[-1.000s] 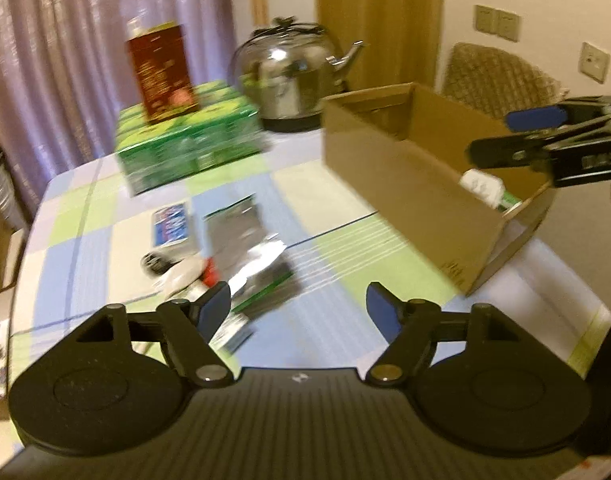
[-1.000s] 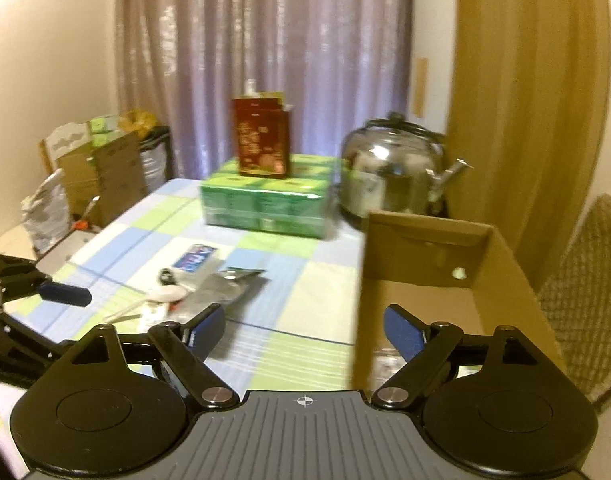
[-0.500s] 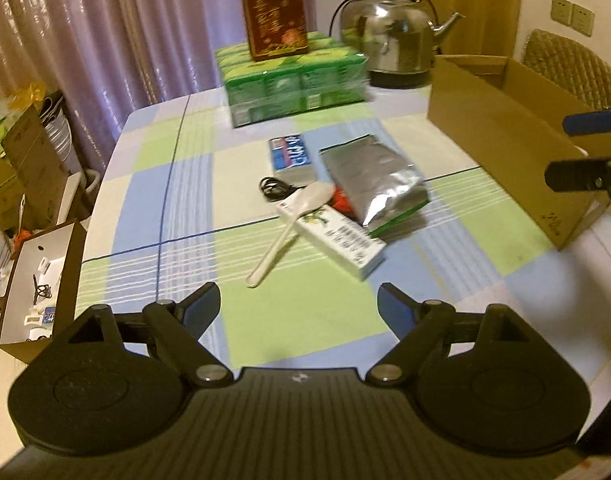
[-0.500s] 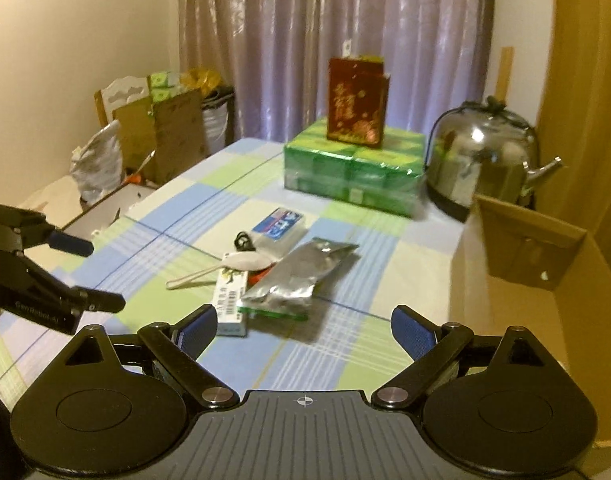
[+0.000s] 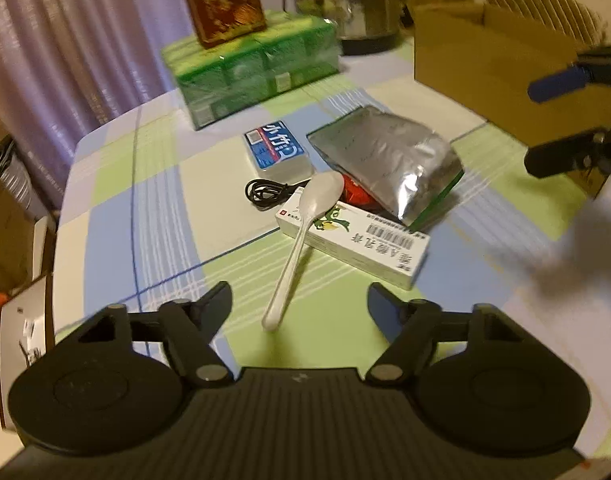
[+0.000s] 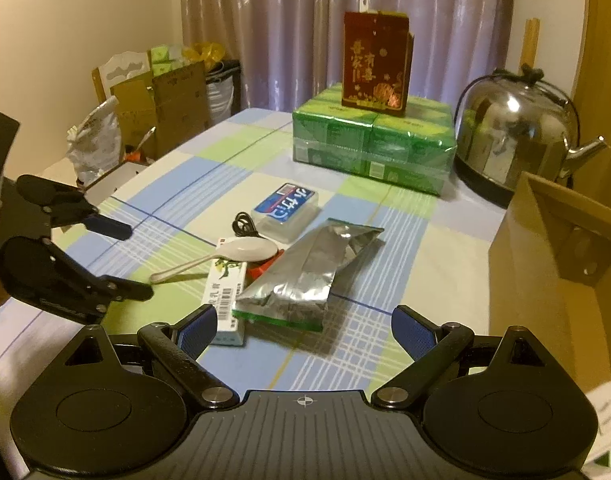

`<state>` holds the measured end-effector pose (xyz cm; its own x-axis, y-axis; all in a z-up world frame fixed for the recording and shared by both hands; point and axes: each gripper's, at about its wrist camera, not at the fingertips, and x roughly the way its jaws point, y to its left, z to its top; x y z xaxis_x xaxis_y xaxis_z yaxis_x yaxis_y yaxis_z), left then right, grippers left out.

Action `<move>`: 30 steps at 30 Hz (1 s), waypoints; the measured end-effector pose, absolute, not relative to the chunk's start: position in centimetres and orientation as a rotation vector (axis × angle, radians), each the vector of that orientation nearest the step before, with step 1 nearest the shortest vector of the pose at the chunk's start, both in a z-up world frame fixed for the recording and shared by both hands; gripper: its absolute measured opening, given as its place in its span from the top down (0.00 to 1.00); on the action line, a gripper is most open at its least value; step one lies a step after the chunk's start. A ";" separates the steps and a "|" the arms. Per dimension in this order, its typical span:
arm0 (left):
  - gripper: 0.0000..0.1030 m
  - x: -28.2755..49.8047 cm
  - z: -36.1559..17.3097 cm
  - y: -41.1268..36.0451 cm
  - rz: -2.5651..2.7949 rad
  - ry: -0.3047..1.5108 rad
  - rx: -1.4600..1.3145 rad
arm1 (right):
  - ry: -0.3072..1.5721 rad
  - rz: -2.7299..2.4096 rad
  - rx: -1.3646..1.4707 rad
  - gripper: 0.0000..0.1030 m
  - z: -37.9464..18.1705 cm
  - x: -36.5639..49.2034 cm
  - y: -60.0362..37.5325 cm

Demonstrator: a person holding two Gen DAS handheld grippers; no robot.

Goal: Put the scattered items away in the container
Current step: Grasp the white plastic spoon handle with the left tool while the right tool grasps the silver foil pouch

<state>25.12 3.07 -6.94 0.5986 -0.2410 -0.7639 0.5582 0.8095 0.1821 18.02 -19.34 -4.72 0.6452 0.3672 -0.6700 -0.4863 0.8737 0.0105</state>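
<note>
Jaws on both grippers stand wide and hold nothing. The left gripper [image 5: 299, 300] hangs low over the table [image 5: 153, 216], its fingers either side of the handle tip of a white spoon [image 5: 301, 236], not touching it as far as I can see. The right gripper [image 6: 303, 326] sits a little back from the pile, aimed at the foil pouch [image 6: 305, 268].

Nearly everything looks left to do. The spoon rests with its bowl on a long white carton [image 5: 355, 242]; the pouch lies half over that carton's far end and over something red [image 5: 355, 194] I can't make out. Just behind are a coiled black cable [image 5: 265, 192] and a small blue-labelled pack [image 5: 277, 152], touching or nearly so. All five lie on the cloth, none in the box [image 6: 557, 264].

The box stands open at the right edge of the table, well apart from the pile. Neither view looks down into it, so whether anything is inside I cannot tell.

My guess is the spoon goes first, being nearest the left fingers. The green stack, red bag and kettle at the far end look like fixtures rather than clutter.
</note>
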 end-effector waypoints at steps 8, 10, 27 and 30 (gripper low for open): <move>0.60 28.6 -9.9 1.8 -0.529 0.824 0.519 | 0.736 0.474 -0.146 0.20 -6.7 21.4 -18.9; 0.62 29.2 -10.4 1.7 -0.538 0.834 0.523 | 0.742 0.473 -0.134 0.20 -7.1 22.3 -18.7; 0.94 29.6 -10.7 1.2 -0.562 0.875 0.470 | 0.869 0.462 -0.051 0.21 -10.3 28.1 -16.3; 0.94 29.0 -10.7 1.2 -0.557 0.885 0.449 | 0.883 0.458 -0.050 0.39 -10.6 28.2 -16.2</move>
<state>29.01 1.21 -10.68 0.5096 -0.2662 -0.8182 0.6227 0.7703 0.1373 28.18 -16.18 -10.61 0.5446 0.3656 -0.7548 -0.4060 0.9024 0.1442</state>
